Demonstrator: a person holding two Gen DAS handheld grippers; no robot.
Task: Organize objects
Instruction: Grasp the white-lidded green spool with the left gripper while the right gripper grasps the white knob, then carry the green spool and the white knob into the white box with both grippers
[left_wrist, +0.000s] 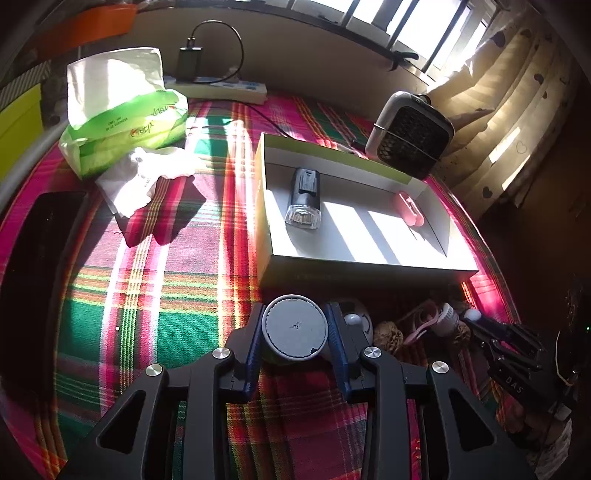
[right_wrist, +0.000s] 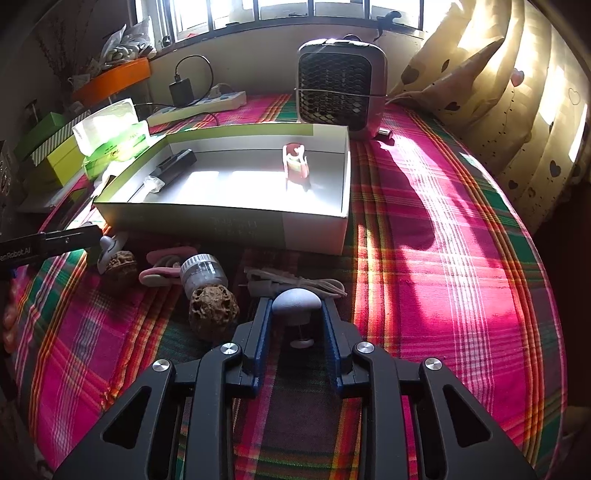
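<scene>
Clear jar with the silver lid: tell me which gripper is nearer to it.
Right. The right gripper sits just right of the clear jar; the left gripper is farther left, past a walnut.

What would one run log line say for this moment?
left gripper: shut on round grey-lidded jar | right gripper: shut on grey dome-shaped knob | shallow white cardboard box: holds black flashlight, pink clip

We look from the left wrist low over the plaid cloth (left_wrist: 155, 258), facing the open box (left_wrist: 369, 264) and window wall, close behind its near wall. From the right wrist we sit further right and slightly back, facing the same box (right_wrist: 221, 218). Both views share box, fan heater (left_wrist: 410, 134) (right_wrist: 341, 88) and power strip (left_wrist: 229, 88) (right_wrist: 207, 103).
</scene>
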